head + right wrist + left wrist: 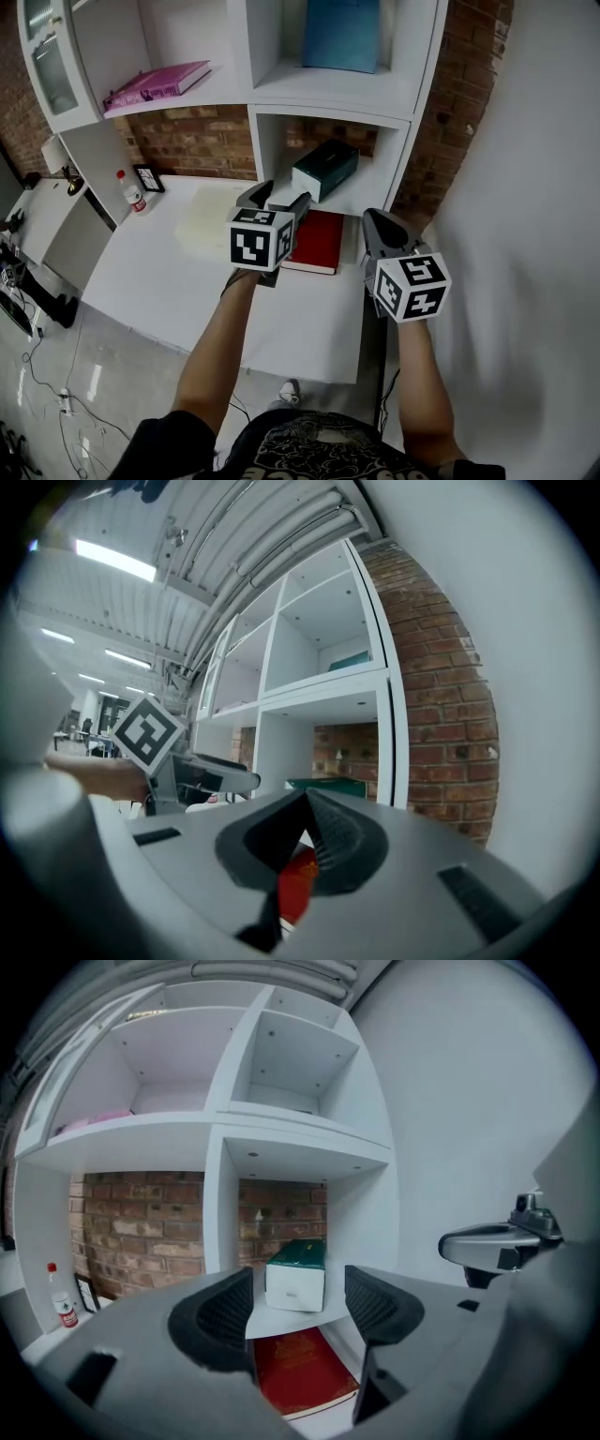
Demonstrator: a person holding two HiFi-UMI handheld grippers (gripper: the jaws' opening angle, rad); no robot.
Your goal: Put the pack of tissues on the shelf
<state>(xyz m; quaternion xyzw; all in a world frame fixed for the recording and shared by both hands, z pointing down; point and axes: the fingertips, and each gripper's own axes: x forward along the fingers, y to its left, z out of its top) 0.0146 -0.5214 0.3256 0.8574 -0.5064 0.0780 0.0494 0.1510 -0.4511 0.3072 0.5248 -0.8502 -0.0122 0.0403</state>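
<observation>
The pack of tissues (325, 169), a box with a dark green top and a white end, lies in the lower right compartment of the white shelf (367, 193). My left gripper (278, 199) hovers just in front of it, open, with nothing between its jaws. In the left gripper view the pack of tissues (296, 1276) shows beyond the gap of the left gripper (297, 1290), apart from both pads. To the right, my right gripper (382, 225) is shut and holds nothing. Its own view shows the right gripper (305, 801) with its jaws together and the pack of tissues (328, 785) behind.
A red book (314, 242) lies on the white table (178, 272) under the compartment. A pink book (155, 86) and a blue item (340, 33) sit on upper shelves. A small bottle (131, 192) and a picture frame (150, 177) stand at the table's left rear.
</observation>
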